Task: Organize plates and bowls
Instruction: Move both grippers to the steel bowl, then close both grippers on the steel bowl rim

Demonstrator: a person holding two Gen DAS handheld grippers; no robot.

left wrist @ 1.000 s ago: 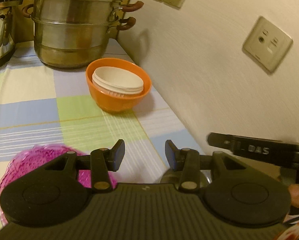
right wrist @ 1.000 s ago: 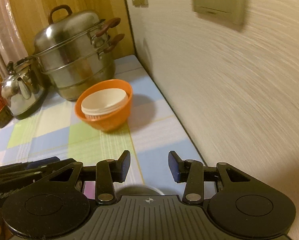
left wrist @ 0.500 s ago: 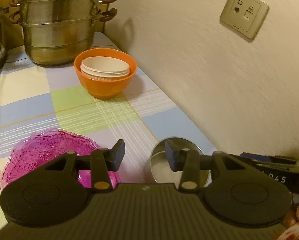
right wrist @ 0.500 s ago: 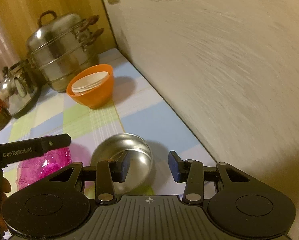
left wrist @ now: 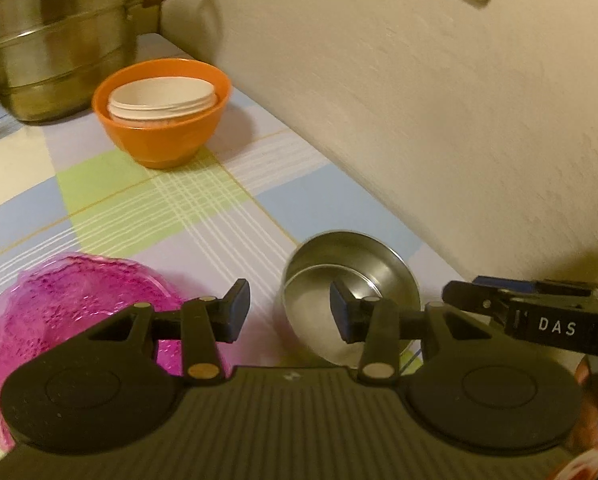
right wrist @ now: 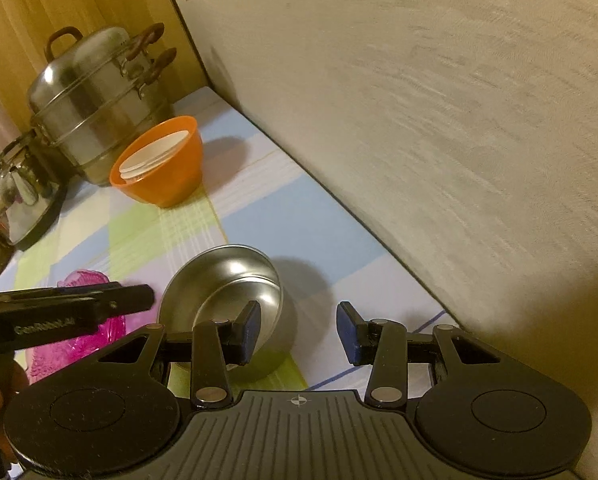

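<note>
An orange bowl [left wrist: 161,120] with white bowls [left wrist: 161,98] stacked inside stands near the wall; it also shows in the right wrist view [right wrist: 163,168]. A steel bowl [left wrist: 351,276] sits on the checked cloth close in front of both grippers, also in the right wrist view [right wrist: 223,280]. A pink glass dish [left wrist: 71,300] lies to its left, also in the right wrist view [right wrist: 79,336]. My left gripper [left wrist: 289,310] is open and empty, above the gap between dish and steel bowl. My right gripper [right wrist: 297,334] is open and empty, just right of the steel bowl.
A large steel steamer pot [right wrist: 95,100] stands at the back, also in the left wrist view [left wrist: 51,40]. A steel kettle [right wrist: 15,196] is to its left. The wall [right wrist: 419,100] runs along the right of the checked cloth [left wrist: 159,204].
Both grippers have pulled back from the orange bowl toward me. The steel bowl and the pink dish have come into full view. Both grippers stay open.
</note>
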